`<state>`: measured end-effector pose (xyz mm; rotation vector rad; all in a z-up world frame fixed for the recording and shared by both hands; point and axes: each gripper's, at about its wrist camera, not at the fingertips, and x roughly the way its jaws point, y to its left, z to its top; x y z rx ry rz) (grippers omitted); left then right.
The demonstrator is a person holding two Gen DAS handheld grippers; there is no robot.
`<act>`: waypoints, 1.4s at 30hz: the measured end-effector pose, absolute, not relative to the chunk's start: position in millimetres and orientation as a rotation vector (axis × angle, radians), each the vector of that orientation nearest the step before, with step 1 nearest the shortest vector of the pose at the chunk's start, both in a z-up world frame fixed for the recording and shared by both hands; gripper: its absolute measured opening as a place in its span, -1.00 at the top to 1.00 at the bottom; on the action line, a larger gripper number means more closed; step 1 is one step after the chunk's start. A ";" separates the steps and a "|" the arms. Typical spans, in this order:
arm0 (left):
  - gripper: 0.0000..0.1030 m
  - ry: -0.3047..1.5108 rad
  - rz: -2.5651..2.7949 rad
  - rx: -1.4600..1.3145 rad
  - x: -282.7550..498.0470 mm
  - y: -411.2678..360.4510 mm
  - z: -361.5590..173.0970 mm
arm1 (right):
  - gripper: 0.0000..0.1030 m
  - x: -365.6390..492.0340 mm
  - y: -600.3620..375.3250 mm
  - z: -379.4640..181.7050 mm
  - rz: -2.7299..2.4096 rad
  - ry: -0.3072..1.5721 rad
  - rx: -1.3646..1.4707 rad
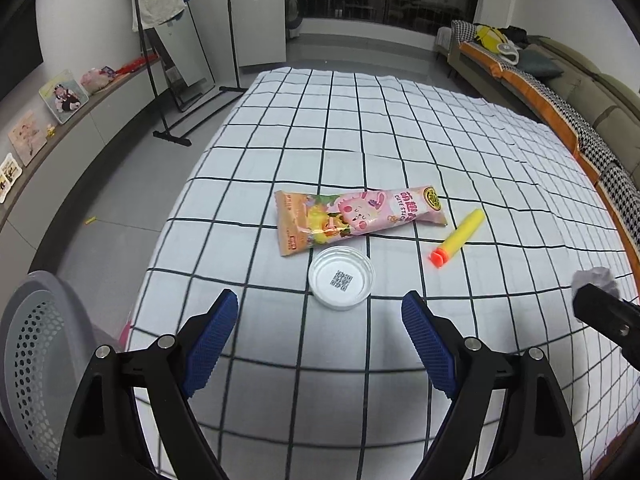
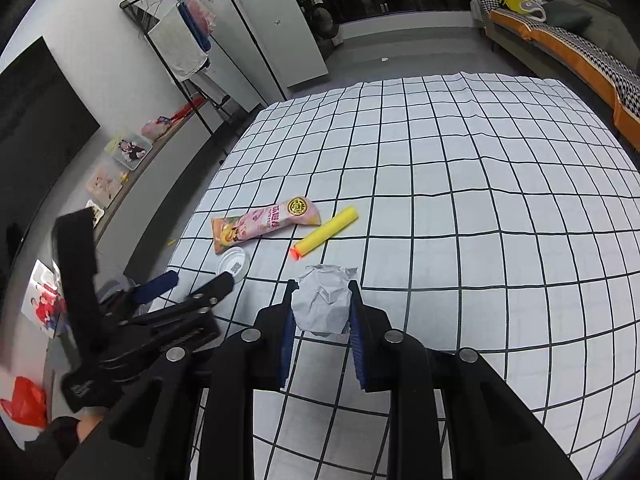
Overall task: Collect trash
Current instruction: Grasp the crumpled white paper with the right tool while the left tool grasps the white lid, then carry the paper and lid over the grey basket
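A pink snack wrapper (image 1: pixel 356 216) lies on the checked cloth, with a clear plastic lid (image 1: pixel 341 277) just in front of it and a yellow foam dart (image 1: pixel 460 238) to its right. My left gripper (image 1: pixel 320 312) is open and empty, its blue pads just short of the lid. My right gripper (image 2: pixel 322 300) is shut on a crumpled white paper ball (image 2: pixel 322 304) above the cloth. The paper ball and the right gripper also show at the right edge of the left wrist view (image 1: pixel 594 280). The wrapper (image 2: pixel 266 226), lid (image 2: pixel 233 264) and dart (image 2: pixel 326 232) show in the right wrist view.
A grey perforated basket (image 1: pixel 28 352) stands at the table's left front corner. A clothes rack (image 1: pixel 160 40) and a wall shelf with pictures (image 1: pixel 64 96) are to the left. A sofa (image 1: pixel 560 80) runs along the right. An orange bag (image 2: pixel 26 404) lies on the floor.
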<state>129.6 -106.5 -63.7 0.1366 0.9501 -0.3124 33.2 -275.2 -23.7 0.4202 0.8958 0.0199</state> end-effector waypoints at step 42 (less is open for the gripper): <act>0.24 0.828 -0.254 0.146 52.6 -19.1 14.1 | 0.54 13.5 -230.7 -8.0 0.090 0.886 0.351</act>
